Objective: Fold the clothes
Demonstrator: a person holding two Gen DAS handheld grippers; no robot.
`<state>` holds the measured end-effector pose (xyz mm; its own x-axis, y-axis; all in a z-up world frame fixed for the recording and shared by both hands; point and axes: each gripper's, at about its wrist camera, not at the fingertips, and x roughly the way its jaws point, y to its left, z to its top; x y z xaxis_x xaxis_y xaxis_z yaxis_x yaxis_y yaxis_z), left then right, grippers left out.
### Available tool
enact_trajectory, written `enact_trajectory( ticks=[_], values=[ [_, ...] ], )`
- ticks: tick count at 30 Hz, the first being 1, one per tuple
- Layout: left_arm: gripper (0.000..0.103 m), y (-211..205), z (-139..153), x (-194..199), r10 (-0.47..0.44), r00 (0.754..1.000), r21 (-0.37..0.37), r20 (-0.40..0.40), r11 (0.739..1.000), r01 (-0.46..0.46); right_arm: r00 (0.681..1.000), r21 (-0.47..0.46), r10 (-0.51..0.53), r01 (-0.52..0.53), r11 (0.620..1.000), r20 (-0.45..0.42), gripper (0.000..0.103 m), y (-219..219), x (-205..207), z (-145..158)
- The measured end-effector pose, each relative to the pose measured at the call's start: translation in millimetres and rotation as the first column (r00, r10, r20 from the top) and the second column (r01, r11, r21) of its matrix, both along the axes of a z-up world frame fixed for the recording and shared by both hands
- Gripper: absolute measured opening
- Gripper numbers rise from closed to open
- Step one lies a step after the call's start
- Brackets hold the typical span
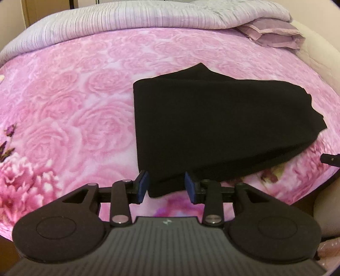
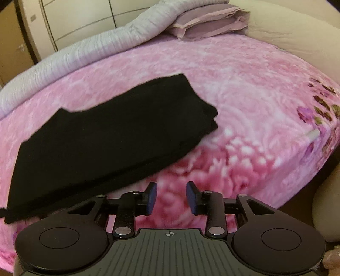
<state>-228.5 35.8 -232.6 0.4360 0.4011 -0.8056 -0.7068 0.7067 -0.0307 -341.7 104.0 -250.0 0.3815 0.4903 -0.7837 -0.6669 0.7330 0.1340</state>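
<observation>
A black garment [image 1: 212, 127] lies folded in layers on the pink rose-print bedspread [image 1: 63, 106]. My left gripper [image 1: 166, 186] is open, and the garment's near corner lies between its blue pads [image 1: 143, 184], untouched by them. In the right wrist view the same garment [image 2: 106, 135] lies to the left. My right gripper [image 2: 171, 197] is open and empty over the bedspread [image 2: 244, 106], just right of the garment's near edge.
A grey ribbed quilt [image 1: 148, 19] and a folded mauve cloth [image 1: 274, 34] lie along the bed's far side. A wardrobe [image 2: 63, 19] stands behind the bed. A small white object [image 2: 312, 134] lies at the right edge. The bed edge drops off at the right.
</observation>
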Motion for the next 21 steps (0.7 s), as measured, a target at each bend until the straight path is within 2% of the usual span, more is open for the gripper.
enact_trajectory(
  ticks=[6,10,21],
  values=[
    [0.037,-26.8,8.4,-5.4,-0.022,1.0,0.032,-0.008,0.999,0.023,0.998,-0.023,0.038,-0.037,0.999,0.05,0.068,-7.1,-19.7,9.4],
    [0.039,-43.7,12.8,-9.9,-0.038,0.999,0.052,-0.007,0.998,0.039,0.993,-0.048,0.062,-0.058,0.997,0.096,0.072,-12.6,-32.3,16.1],
    [0.04,-62.6,20.8,-27.0,-0.032,0.999,0.073,0.011,0.997,0.031,0.99,-0.009,0.102,-0.101,0.995,0.093,0.074,-19.1,-51.9,23.7]
  ],
)
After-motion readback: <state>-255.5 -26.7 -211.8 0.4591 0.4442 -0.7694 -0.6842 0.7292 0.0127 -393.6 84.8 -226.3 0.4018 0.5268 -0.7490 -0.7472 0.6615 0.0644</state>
